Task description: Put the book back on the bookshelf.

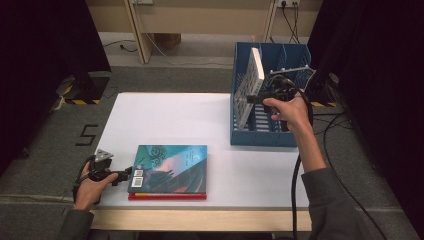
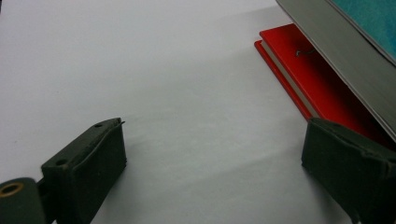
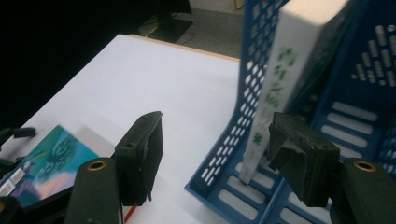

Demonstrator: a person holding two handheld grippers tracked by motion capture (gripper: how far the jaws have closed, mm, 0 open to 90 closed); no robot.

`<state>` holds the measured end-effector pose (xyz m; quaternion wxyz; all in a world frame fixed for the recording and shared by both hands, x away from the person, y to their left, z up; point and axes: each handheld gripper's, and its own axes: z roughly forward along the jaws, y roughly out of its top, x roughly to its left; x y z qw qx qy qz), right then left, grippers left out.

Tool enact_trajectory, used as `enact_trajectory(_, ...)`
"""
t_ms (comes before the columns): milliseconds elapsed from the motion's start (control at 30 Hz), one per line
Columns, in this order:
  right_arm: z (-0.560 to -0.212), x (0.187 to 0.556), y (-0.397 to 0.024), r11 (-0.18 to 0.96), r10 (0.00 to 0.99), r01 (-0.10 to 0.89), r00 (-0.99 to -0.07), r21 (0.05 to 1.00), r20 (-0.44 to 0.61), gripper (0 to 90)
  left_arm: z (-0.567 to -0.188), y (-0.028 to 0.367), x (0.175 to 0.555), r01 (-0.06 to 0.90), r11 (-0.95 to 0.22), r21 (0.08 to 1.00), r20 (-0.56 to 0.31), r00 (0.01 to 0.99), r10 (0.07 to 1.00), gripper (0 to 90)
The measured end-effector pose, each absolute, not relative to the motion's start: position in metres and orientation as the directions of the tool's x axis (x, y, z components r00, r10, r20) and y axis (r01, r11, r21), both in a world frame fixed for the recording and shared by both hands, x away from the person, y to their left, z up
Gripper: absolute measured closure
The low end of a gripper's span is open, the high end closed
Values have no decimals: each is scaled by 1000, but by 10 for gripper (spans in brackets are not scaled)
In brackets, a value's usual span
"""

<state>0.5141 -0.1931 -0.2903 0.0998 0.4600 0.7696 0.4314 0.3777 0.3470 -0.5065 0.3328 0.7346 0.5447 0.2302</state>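
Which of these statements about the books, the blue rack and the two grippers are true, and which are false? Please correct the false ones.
1. A white book stands in the blue rack, leaning on its left wall. True.
2. The teal book lies under the red book. False: the teal book lies on top of the red one.
3. The right gripper clamps the white book. False: its jaws stand open, with nothing pressed between the pads.
4. The left gripper is open, beside the stacked books on the white table. True.
5. The rack lies on its side. False: it stands upright.
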Motion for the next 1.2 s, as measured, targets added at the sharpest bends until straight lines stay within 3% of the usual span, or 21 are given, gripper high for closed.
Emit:
enact_trajectory(267, -300, 498, -199, 198, 804, 588, -555, 785, 213, 356, -506, 347, 378, 647, -185, 740, -24, 301, 953, 52)
enact_trajectory(900, -325, 491, -210, 199, 815, 608, -538, 769, 215, 346, -506, 347, 378, 647, -187, 739, -23, 302, 953, 52)
enact_trajectory(1200, -331, 513, -200, 177, 860, 617, -475, 767, 184, 340, -506, 347, 378, 647, -187, 739, -23, 302, 953, 52)
